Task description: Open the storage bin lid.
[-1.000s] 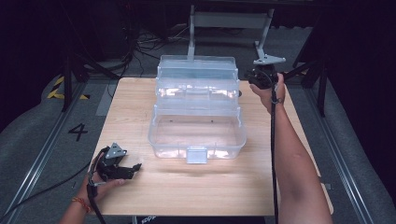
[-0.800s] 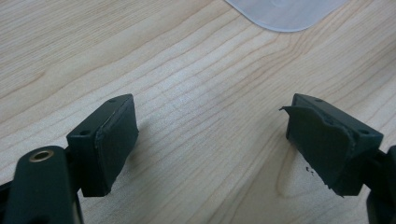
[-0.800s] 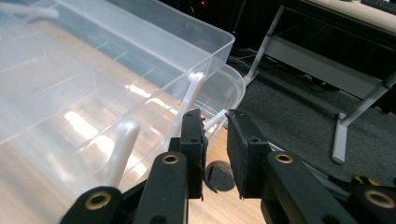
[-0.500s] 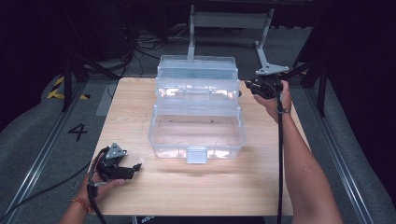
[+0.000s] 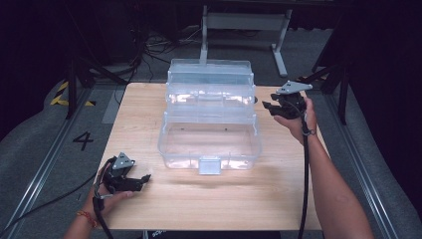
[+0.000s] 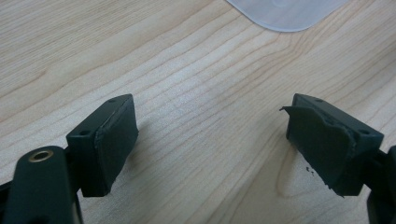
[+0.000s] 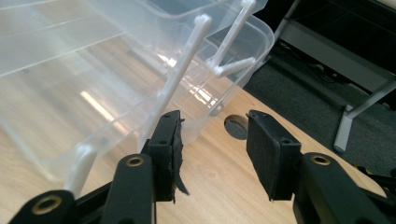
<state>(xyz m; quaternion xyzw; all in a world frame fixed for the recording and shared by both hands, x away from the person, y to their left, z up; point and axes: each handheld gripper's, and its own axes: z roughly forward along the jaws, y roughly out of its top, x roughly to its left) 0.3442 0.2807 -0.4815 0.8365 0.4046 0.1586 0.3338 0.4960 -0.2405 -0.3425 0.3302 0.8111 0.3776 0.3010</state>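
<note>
Only readable mark, numeral 4 (image 5: pixel 82 141) on floor (image 5: pixel 45 149), left of table (image 5: pixel 144 99)

Overhead forward-down view; two close gripper cameras, table (image 5: pixel 209 199) shared.

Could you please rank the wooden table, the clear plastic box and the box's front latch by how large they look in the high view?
1. wooden table
2. clear plastic box
3. front latch
</note>
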